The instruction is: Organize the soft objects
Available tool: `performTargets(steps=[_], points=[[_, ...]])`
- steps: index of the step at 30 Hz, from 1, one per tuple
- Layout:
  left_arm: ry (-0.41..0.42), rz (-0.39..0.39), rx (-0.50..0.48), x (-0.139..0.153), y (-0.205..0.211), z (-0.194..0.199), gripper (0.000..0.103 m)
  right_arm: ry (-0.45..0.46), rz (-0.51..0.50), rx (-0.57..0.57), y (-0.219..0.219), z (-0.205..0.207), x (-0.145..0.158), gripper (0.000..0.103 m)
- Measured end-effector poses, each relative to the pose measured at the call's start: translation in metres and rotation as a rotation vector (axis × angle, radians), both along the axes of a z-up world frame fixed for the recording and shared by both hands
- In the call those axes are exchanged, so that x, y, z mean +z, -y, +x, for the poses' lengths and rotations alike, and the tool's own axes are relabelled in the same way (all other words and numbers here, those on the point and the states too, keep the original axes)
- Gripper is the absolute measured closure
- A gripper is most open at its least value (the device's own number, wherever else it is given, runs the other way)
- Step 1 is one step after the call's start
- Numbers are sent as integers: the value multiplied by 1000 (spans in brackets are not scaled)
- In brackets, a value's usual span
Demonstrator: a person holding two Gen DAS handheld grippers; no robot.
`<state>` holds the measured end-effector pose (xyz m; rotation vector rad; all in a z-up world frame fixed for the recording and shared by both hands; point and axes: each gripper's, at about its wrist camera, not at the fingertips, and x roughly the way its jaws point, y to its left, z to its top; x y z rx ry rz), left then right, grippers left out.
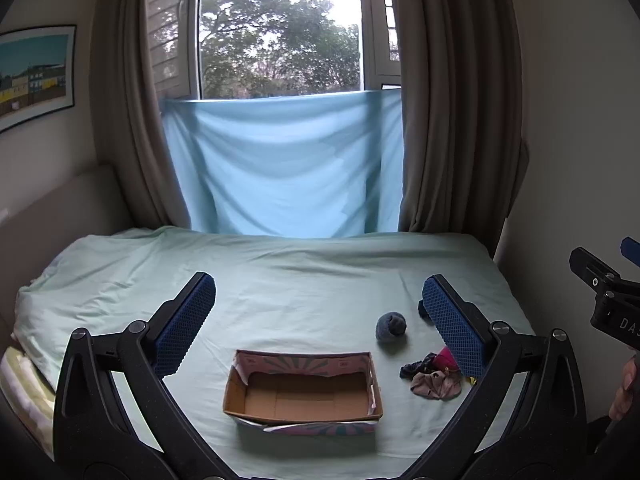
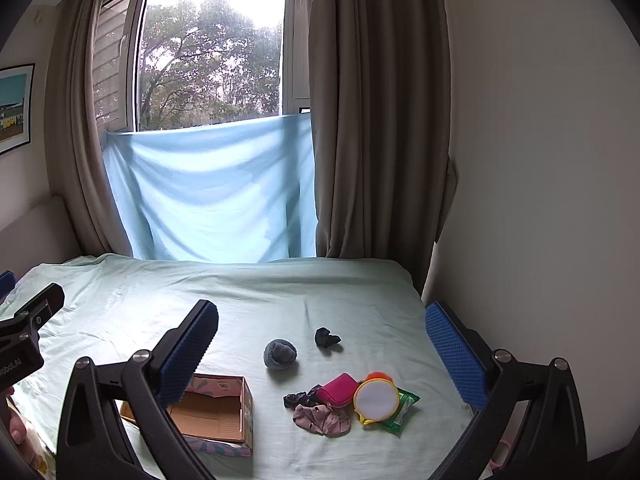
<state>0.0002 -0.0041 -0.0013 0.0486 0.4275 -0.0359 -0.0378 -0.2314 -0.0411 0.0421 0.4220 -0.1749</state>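
Two claws spread wide, gripping nothing, above bed (image 1: 280, 280).
Left gripper (image 1: 319, 320) over empty box (image 1: 300, 394) at lower centre; right gripper (image 2: 322, 344) facing rolled sock (image 2: 280, 354), dark sock (image 2: 326, 337), pink pouch (image 2: 340, 390), crumpled cloth (image 2: 322, 419) lower right. Likely snag: limp fabric slipping, or neighbours dragged along.

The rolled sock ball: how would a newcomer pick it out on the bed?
On the green bed sheet, look just beyond the cardboard box. The sock ball sits alone there. It is round and grey-blue, unlike the loose dark sock beside it.
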Motion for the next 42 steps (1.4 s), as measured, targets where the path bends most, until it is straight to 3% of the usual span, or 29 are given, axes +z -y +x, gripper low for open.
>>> performTargets(steps=[42], points=[[-27, -8, -33, -4, -11, 16, 0, -15, -3, -21, -16, 3, 11, 0]])
